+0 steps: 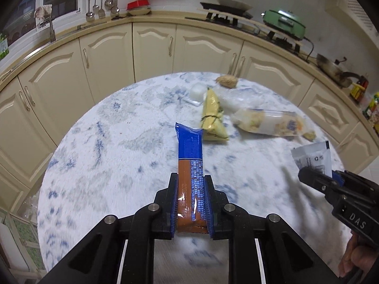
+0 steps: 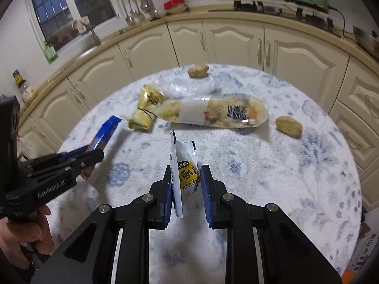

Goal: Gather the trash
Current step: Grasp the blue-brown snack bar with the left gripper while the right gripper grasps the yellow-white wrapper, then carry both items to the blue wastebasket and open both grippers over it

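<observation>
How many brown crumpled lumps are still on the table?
2. One brown lump lies at the far edge of the table; the other brown lump lies right of the long clear wrapper. Others may be hidden.

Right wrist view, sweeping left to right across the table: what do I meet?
Left hand-held gripper with the blue-and-brown wrapper → gold wrapper → white packet in the right hand-held gripper → clear snack bag → brown lump.
</observation>
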`<action>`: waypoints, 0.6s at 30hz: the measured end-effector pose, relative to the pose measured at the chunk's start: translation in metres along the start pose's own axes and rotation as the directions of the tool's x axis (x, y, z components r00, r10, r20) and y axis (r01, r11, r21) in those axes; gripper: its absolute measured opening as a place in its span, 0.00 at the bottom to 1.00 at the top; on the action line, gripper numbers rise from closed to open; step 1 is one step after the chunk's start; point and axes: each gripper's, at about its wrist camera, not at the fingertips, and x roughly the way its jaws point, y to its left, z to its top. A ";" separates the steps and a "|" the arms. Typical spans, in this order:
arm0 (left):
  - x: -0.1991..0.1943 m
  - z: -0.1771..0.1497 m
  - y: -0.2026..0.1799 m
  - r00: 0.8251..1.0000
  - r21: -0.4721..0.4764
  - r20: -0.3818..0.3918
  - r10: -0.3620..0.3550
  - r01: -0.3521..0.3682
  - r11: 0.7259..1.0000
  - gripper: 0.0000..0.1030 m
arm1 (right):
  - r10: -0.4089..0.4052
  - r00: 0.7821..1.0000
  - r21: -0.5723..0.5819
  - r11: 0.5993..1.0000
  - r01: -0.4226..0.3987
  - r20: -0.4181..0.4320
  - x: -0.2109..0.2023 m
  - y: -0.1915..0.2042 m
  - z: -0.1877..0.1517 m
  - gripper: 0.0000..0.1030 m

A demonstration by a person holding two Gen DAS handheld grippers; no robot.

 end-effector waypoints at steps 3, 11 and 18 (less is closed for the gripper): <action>-0.023 -0.004 -0.010 0.999 0.002 0.029 -0.015 0.015 1.000 0.15 | 0.003 1.000 -0.003 1.000 -0.003 0.025 -0.018 0.001 -0.001 0.21; -0.084 -0.007 -0.047 0.990 0.064 0.125 -0.060 0.052 0.997 0.15 | -0.010 0.993 0.020 1.000 0.007 0.115 -0.077 -0.011 -0.005 0.21; -0.119 -0.005 -0.094 0.973 0.152 0.179 -0.149 0.122 0.981 0.15 | -0.052 0.981 0.075 0.996 0.038 0.185 -0.129 -0.040 -0.013 0.21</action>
